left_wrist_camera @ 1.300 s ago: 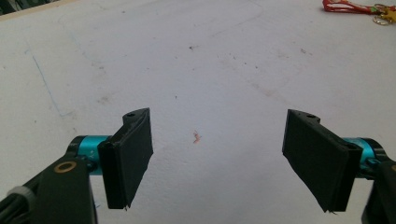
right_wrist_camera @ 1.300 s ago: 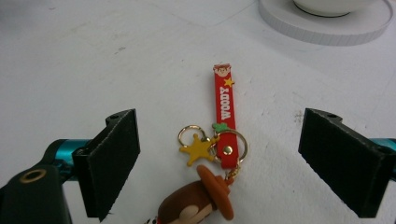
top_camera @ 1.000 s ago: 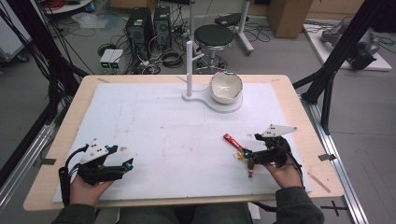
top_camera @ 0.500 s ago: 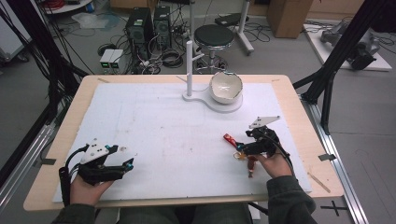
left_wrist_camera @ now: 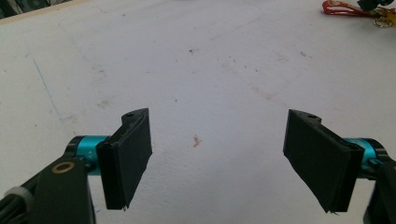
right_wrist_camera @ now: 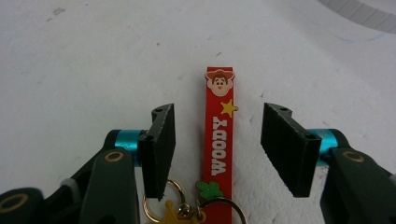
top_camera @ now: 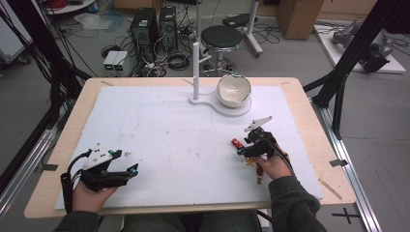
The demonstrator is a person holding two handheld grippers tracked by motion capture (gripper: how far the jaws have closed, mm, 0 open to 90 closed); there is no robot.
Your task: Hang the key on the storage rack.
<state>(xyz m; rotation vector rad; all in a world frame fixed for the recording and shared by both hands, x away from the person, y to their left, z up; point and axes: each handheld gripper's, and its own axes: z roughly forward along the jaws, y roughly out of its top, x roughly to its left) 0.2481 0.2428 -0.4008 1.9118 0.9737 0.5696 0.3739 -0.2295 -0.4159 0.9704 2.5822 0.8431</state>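
While the left gripper (top_camera: pixel 126 170) stays parked with jaws wide and empty, the right gripper (top_camera: pixel 241 150) has moved up over the red keychain strap (right_wrist_camera: pixel 220 135). Its jaws are open, gripping nothing, one each side of the strap.

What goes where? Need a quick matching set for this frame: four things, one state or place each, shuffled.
1. Woody keychain strap
2. left gripper
3. white bowl
4. black stool

a. on the floor beyond the table
b. flat between open jaws
c. on the white stand base
d. open over bare white mat

Pairs: 1-b, 2-d, 3-c, 4-a
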